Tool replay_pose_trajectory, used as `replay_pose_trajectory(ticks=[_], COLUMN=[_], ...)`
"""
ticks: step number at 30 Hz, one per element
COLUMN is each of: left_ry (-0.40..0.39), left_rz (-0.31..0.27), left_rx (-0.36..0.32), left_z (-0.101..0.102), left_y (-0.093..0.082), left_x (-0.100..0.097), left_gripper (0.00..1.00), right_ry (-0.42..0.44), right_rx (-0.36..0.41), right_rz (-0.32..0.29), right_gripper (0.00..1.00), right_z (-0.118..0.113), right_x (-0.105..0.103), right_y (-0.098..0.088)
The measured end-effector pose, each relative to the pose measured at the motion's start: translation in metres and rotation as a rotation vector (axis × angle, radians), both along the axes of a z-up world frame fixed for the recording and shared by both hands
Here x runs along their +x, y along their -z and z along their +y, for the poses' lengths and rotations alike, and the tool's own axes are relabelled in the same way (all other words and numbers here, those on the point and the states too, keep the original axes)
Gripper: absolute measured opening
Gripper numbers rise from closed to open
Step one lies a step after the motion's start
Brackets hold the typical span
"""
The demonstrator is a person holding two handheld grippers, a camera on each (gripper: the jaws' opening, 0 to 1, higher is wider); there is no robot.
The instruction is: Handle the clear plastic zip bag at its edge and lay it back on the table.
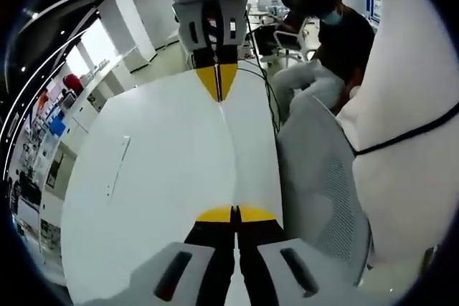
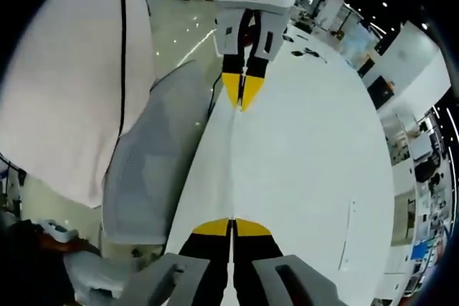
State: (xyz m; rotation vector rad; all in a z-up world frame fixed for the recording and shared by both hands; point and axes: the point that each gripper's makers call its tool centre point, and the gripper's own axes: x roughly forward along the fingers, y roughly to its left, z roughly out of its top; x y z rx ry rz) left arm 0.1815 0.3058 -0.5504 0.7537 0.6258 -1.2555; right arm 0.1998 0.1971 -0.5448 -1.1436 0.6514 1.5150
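The clear plastic zip bag (image 1: 225, 152) shows as a thin pale line, seen edge-on and stretched taut above the white table (image 1: 143, 191). My left gripper (image 1: 234, 212) is shut on the near end of it, yellow tips pressed together. The right gripper (image 1: 217, 82) faces it from the far end, also shut on the bag. In the right gripper view the bag (image 2: 233, 166) runs from my right gripper (image 2: 232, 226) up to the left gripper (image 2: 241, 97). The rest of the bag's sheet is too transparent to make out.
A grey mesh chair (image 1: 323, 177) (image 2: 147, 163) stands against the table's edge, beside a person in white clothes (image 1: 409, 105) (image 2: 64, 69). Another person (image 1: 337, 26) sits further back. A narrow slot (image 1: 118, 166) (image 2: 349, 234) lies in the table (image 2: 301, 148). Shelves (image 1: 43, 141) line the wall.
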Motion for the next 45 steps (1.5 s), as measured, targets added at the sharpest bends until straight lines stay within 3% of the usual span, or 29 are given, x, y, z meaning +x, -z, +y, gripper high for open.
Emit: replay_pose_trajectory(ticks=[6, 15, 26, 45], left_ry=[-0.022, -0.042, -0.075, -0.106], left_rz=[0.0, 0.028, 0.033, 0.017], left_rx=[-0.022, -0.024, -0.031, -0.06], left_z=[0.001, 0.0, 0.002, 0.004], left_y=[-0.004, -0.002, -0.004, -0.008], left_x=[0.003, -0.001, -0.005, -0.006], left_gripper=[0.0, 0.0, 0.0, 0.0], right_ry=[0.027, 0.066, 0.084, 0.028], right_rx=[0.029, 0.108, 0.281, 0.375], right_rz=[0.018, 0.04, 0.109, 0.074], right_gripper=[0.0, 0.09, 0.1, 0.05], right_z=[0.003, 0.019, 0.065, 0.11], right_x=[0.001, 0.002, -0.015, -0.03], right_y=[-0.001, -0.007, -0.024, -0.014])
